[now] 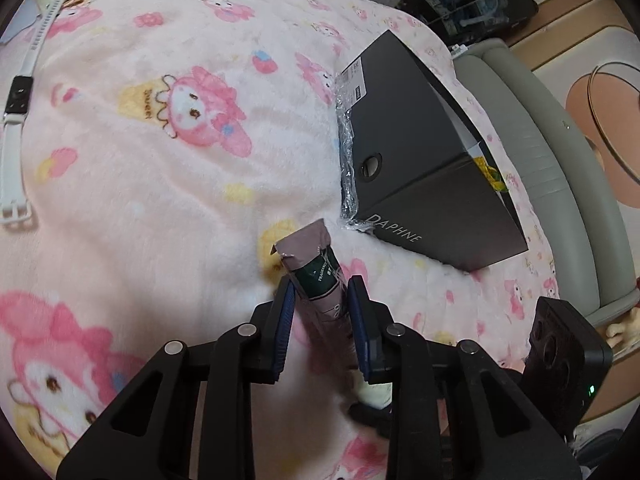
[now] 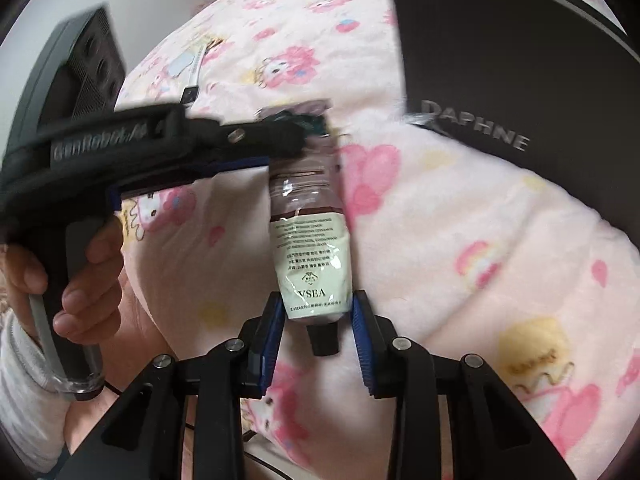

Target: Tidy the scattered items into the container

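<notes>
Main worry right now: I'm holding the tube (image 1: 316, 280) by its crimped end only, with the left gripper (image 1: 322, 300), and it's wrapped in crinkly film. That film is probably slippery, so the tube may be sliding or swinging out of the fingers (image 1: 286, 320) as I'm carrying it. The cap end is hanging low towards the pink blanket (image 1: 160, 184), so if it drags on the fleece it could twist loose.

Second thing: the black box (image 1: 420, 168) is sitting just beyond the tube on the bed, and from these views I can't tell whether its top is open. Going for it blind means bumping the tube into a wall or lid.

Left fingers are clamped on the tube's upper end, gripper coming in level from the side, hand (image 2: 80, 280) wrapped round the handle. The right gripper (image 2: 320, 320) is pointing along the tube from the cap end, its fingers (image 2: 362, 336) standing apart on either side of the label, not squeezing it as far as I can see. A white watch (image 1: 16, 100) is lying well apart on the blanket.
</notes>
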Demonstrator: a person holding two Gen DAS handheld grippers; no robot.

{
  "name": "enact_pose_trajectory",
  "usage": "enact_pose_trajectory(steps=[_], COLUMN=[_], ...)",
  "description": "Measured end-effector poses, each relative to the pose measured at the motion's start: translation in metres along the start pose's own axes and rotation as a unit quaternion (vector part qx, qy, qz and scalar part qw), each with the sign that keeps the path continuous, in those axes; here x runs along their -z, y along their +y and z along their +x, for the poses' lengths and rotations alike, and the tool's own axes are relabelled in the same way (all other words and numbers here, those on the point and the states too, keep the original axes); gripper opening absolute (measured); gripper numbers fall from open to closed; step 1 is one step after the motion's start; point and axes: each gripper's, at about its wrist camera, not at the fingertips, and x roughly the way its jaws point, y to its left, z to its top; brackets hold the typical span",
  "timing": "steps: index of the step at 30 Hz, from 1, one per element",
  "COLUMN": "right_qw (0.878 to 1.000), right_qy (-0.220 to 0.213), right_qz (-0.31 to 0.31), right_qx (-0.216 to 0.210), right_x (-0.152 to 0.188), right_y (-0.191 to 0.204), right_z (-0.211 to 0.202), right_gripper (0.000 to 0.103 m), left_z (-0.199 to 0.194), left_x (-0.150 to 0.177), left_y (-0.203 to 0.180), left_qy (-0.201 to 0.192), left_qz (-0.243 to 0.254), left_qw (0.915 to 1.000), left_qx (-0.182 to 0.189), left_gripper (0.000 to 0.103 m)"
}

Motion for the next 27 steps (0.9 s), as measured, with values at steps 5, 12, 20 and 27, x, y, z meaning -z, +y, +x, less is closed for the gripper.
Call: enact_pose_trajectory(steps=[5,12,20,27], right_qw=[1.0,0.999,0.997,0.998], right_qy=[0.001,-0.012,-0.015,0.007], right_qz=[-0.012,0.009,0.041,0.061], right_qx=[0.025,0.048,0.066,0.013], right_x=[-0.006,-0.025,-0.007,0.01], right_y=[-0.007,-0.029,-0.029,-0.012], right_z=[-0.003,-0.01,-0.002,0.013], right_gripper=[0.03,0.03,0.03,0.03], left_z=[-0.007,-0.003,-0.009,-0.002], left_x=[0.006,0.006,0.003,-0.019], left_y=[-0.008,0.0,0.009,0.008], left_qy=[-0.015,-0.005,-0.011,-0.051], left_qz=[0.01,0.0,-0.015,0.013], left_qw=[0.9998,1.0,0.9998,0.9969], left_qx=[0.004,-0.002,-0.001,-0.059], left_gripper=[0.027,0.026,0.03,0.037])
